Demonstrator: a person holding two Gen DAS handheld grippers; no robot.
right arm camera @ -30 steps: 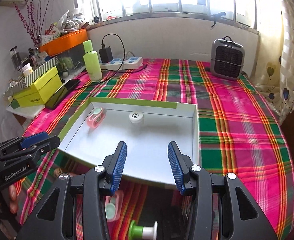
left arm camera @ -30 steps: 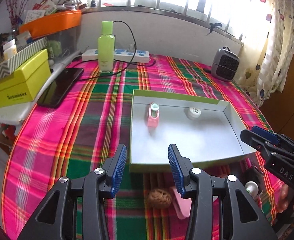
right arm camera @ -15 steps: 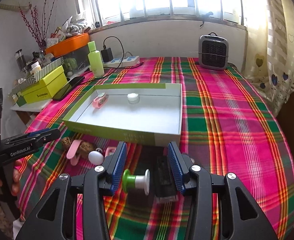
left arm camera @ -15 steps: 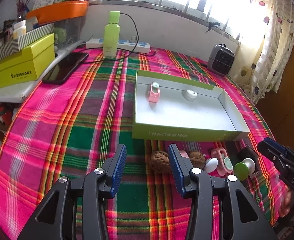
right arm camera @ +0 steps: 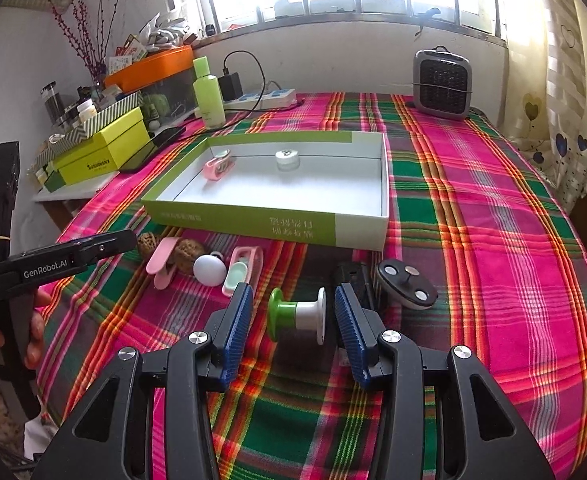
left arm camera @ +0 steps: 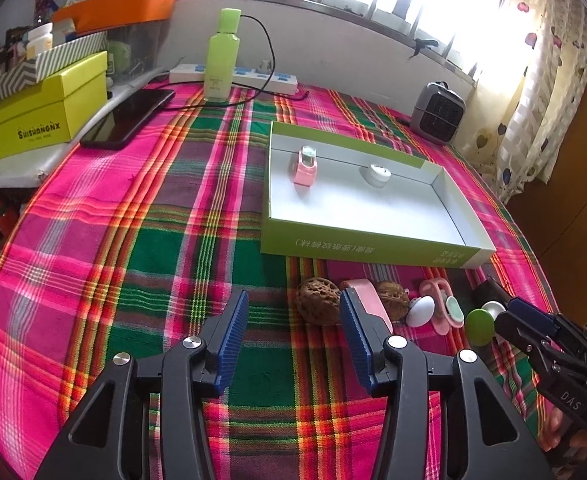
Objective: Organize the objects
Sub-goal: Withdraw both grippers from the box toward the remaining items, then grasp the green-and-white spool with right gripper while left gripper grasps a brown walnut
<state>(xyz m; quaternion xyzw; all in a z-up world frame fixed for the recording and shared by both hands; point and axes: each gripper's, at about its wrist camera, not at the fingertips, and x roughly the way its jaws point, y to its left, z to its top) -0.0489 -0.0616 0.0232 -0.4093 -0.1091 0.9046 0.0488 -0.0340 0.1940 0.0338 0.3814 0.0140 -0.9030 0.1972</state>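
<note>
A green-sided open box [left arm camera: 373, 246] [right arm camera: 277, 228] on the plaid cloth holds a pink clip [left arm camera: 305, 166] [right arm camera: 215, 168] and a white cap [left arm camera: 375, 174] [right arm camera: 287, 158]. In front of it lie two walnuts [left arm camera: 317, 306] [right arm camera: 187, 254], a pink clip [right arm camera: 161, 262], a white ball [right arm camera: 209, 270], a pink holder [right arm camera: 243, 264], a green-and-white spool [right arm camera: 297, 314] [left arm camera: 479, 326], a black block [right arm camera: 351, 276] and a round magnet piece [right arm camera: 407, 284]. My left gripper [left arm camera: 293, 334] is open, just left of a walnut. My right gripper [right arm camera: 293, 324] is open, with the spool between its fingers.
A lime bottle [left arm camera: 223, 58], a power strip [left arm camera: 233, 76], a phone [left arm camera: 129, 118] and a yellow box [left arm camera: 41, 120] stand at the back left. A small grey heater [right arm camera: 443, 78] stands at the back right. Curtains hang at the right.
Both grippers have drawn back from above the box towards the near edge of the table. The loose objects in front of the box have come into view. Both stayed open.
</note>
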